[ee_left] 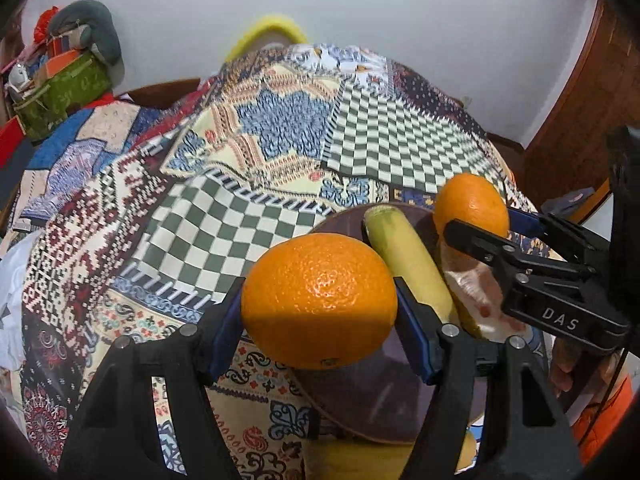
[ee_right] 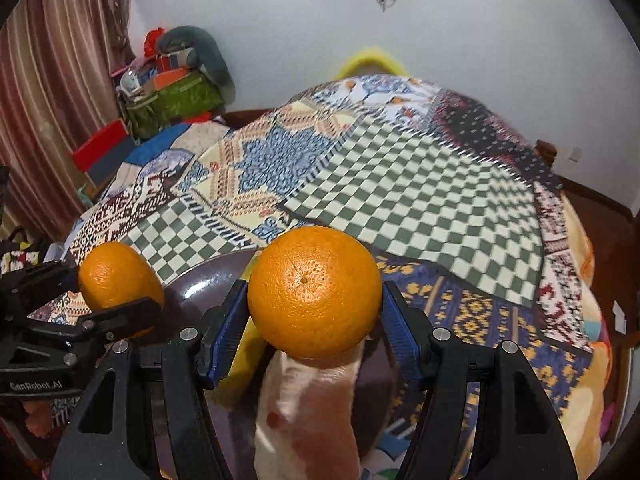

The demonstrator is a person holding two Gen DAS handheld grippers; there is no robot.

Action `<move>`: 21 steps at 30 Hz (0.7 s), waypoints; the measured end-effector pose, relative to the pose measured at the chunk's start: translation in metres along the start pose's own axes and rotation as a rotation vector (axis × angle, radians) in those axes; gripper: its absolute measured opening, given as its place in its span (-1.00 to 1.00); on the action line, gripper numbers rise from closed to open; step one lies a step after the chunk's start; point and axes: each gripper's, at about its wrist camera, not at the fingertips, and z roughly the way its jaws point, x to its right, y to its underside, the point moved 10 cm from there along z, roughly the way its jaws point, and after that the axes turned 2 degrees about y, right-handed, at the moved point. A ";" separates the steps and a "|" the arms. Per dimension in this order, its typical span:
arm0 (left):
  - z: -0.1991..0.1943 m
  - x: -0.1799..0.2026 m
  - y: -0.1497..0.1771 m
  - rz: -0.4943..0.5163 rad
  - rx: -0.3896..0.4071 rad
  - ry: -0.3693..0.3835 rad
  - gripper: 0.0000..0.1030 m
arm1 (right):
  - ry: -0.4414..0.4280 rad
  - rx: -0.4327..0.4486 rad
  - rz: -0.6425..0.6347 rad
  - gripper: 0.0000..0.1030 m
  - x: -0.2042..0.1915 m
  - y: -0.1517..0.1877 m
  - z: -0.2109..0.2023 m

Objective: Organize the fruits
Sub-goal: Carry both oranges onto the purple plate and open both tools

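From the left wrist, the left gripper (ee_left: 320, 300) is pinching an orange (ee_left: 319, 300) across its widest part, the blue pads (ee_left: 228, 320) pressing on either flank so the round fruit is sitting centred and, by my reading, unlikely to roll out. Just below and beyond the fingertips a dark plate (ee_left: 384, 400) is lying on the patchwork cloth (ee_left: 192, 208), and a banana (ee_left: 412, 264) is lying on it just to the right of the held orange, with a pale patterned object (ee_left: 476, 292) beside that; I cannot tell what it is. Further right, the right gripper (ee_left: 472, 216) is reaching in from the side, clamping a second orange (ee_left: 470, 204) over the plate's far edge.

From the right wrist, the right gripper (ee_right: 314, 292) is squeezing its own orange (ee_right: 314, 292) in the same way, pads on both sides, stem scar facing the camera. Directly beneath the fingers the pale patterned object (ee_right: 308, 412) and a strip of yellow, probably the banana (ee_right: 248, 352), are lying on the plate (ee_right: 208, 280). To the left, the left gripper (ee_right: 116, 292) is carrying the other orange (ee_right: 118, 276) by the plate's near-left rim.

Both fruits appear to be carried toward the plate so they can be gathered with what is already there; neither is resting on it yet.
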 end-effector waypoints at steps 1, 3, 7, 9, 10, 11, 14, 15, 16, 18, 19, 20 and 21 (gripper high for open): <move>0.003 0.000 0.002 -0.002 -0.013 0.001 0.33 | -0.004 -0.012 -0.004 0.20 -0.001 0.001 0.004; 0.008 0.001 0.005 0.002 -0.027 0.000 0.33 | -0.001 -0.025 -0.015 0.20 -0.003 0.003 0.010; 0.013 -0.001 0.008 0.001 -0.045 0.004 0.33 | -0.031 -0.035 -0.011 0.20 -0.008 0.002 0.010; 0.013 -0.002 0.007 -0.008 -0.045 0.011 0.33 | -0.048 -0.042 -0.007 0.20 -0.010 0.004 0.010; 0.013 -0.002 0.007 -0.012 -0.047 0.014 0.33 | -0.051 -0.044 -0.010 0.20 -0.010 0.004 0.011; 0.014 -0.002 0.007 -0.014 -0.048 0.016 0.33 | -0.053 -0.045 -0.013 0.20 -0.012 0.004 0.012; 0.014 -0.001 0.008 -0.012 -0.051 0.009 0.33 | -0.052 -0.053 -0.028 0.23 -0.015 0.005 0.012; 0.015 -0.001 0.007 -0.007 -0.052 0.005 0.33 | -0.046 -0.054 -0.035 0.23 -0.016 0.005 0.011; 0.016 0.001 0.006 -0.003 -0.051 0.006 0.34 | -0.039 -0.054 -0.037 0.24 -0.016 0.005 0.011; 0.014 0.005 0.005 0.005 -0.046 0.020 0.35 | -0.029 -0.055 -0.047 0.23 -0.016 0.007 0.009; 0.013 0.007 0.005 0.010 -0.043 0.024 0.35 | -0.025 -0.056 -0.049 0.23 -0.016 0.007 0.009; 0.011 0.009 0.004 0.015 -0.037 0.021 0.35 | -0.021 -0.057 -0.048 0.23 -0.015 0.008 0.008; 0.009 0.009 0.003 0.021 -0.029 0.013 0.35 | -0.023 -0.055 -0.043 0.24 -0.014 0.008 0.006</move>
